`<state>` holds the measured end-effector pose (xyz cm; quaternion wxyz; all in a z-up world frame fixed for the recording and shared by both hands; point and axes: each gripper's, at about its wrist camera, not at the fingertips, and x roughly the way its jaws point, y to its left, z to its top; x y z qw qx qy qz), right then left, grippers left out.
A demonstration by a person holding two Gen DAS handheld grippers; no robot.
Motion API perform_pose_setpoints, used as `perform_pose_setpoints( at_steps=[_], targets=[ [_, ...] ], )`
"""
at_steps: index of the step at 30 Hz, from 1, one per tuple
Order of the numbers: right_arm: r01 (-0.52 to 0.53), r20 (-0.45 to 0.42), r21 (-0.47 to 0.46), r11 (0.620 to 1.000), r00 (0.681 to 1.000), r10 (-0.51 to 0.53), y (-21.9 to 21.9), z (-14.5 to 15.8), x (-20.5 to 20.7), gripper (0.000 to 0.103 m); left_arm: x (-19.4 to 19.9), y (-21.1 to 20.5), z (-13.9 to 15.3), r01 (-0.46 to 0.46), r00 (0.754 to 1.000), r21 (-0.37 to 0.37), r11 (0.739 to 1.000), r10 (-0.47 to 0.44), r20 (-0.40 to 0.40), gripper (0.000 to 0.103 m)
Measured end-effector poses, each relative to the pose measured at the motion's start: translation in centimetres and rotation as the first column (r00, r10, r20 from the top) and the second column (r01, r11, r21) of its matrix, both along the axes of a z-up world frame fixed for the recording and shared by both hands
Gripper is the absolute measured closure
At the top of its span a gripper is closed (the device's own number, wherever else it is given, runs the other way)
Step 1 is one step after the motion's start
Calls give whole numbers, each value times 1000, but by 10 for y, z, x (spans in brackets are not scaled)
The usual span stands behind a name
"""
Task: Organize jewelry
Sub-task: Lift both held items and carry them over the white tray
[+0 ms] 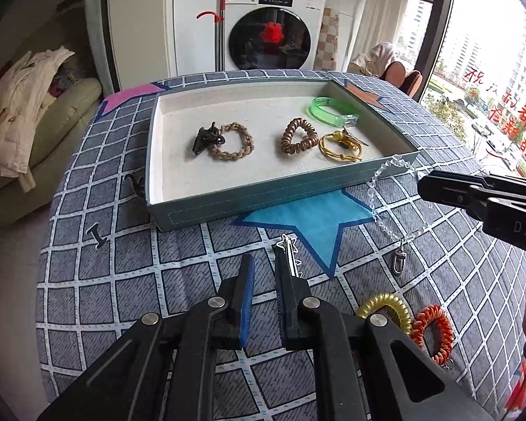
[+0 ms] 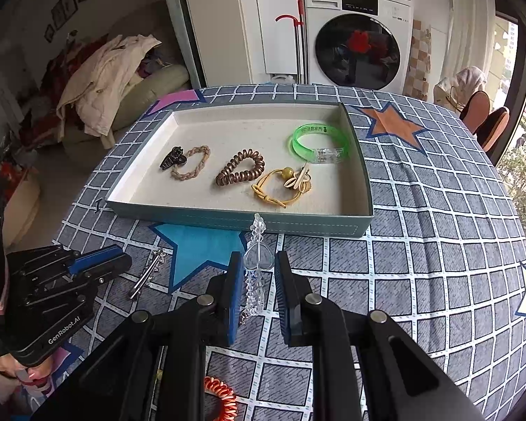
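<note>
— Right gripper [image 2: 259, 273]?
— Parted; a clear bead chain [image 2: 256, 266] is seen hanging between its fingers, not visibly clamped, just short of the tray [image 2: 242, 219].
— Left gripper [image 1: 264, 270]?
— Parted; a star hairpin [image 1: 290, 256] is noted beside its right finger.

A grey-blue checked cloth with coloured stars covers the surface [image 2: 420, 245]. On it lie a shallow teal tray [image 2: 298, 226], a silver star hairpin [image 1: 291, 256], a yellow coil band [image 1: 389, 307] and an orange coil band [image 1: 435, 333].
</note>
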<state>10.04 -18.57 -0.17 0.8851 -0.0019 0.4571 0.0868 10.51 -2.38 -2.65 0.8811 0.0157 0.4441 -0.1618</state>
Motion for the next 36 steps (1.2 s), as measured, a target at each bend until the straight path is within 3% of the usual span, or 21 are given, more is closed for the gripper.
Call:
perform_pose_setpoints(
  at_steps=[4,5,6,7,9,16,18,20,22,23,24,28,36],
  targets=[
    [8,-11,14,1000,1000,-8,-4,-4,-2,84,0,0,-4,-8,1000,10,1000,8,-11,70],
    [11,-14,19,1000,1000,-10,-6,-4,-3,84,0,-1,-5,-10,1000,22,1000,11,-12,51],
    [13,-15,23,1000,1000,-12,-7,-4,-3,83,0,-1,-5,-16,1000,28,999,16,-14,2],
    [14,-15,24,1000,1000,-13,-8,-5,-3,83,-2,0,-5,-32,999,31,999,32,-8,0],
    [14,-14,25,1000,1000,-14,-9,-4,-4,83,-5,-1,-1,-39,999,31,999,39,23,0],
    [17,-17,35,999,1000,-17,-13,-5,-6,83,3,-18,-11,-19,1000,93,995,20,-15,0],
    [16,-17,37,999,1000,-15,-13,-5,-7,83,6,-24,-20,0,998,117,993,8,-66,11],
    [14,-15,40,999,1000,-14,-14,-5,-10,83,3,-26,-20,10,998,110,994,-3,-58,18],
    [12,-14,43,999,1000,-12,-15,-4,-11,83,0,-29,-18,34,998,105,994,-29,-49,38],
    [12,-13,44,999,1000,-11,-15,-3,-11,83,-1,-30,-18,48,998,103,994,-43,-46,59],
    [12,-12,45,999,1000,-11,-15,-3,-12,84,-1,-31,-18,57,997,101,993,-53,-47,66],
    [10,-4,55,998,1000,-10,-16,2,-14,83,-2,-26,-14,61,997,22,998,-60,-58,66],
    [-10,31,63,998,999,8,-11,22,-8,83,-2,-16,13,36,999,-34,999,-36,0,66]
  ],
)
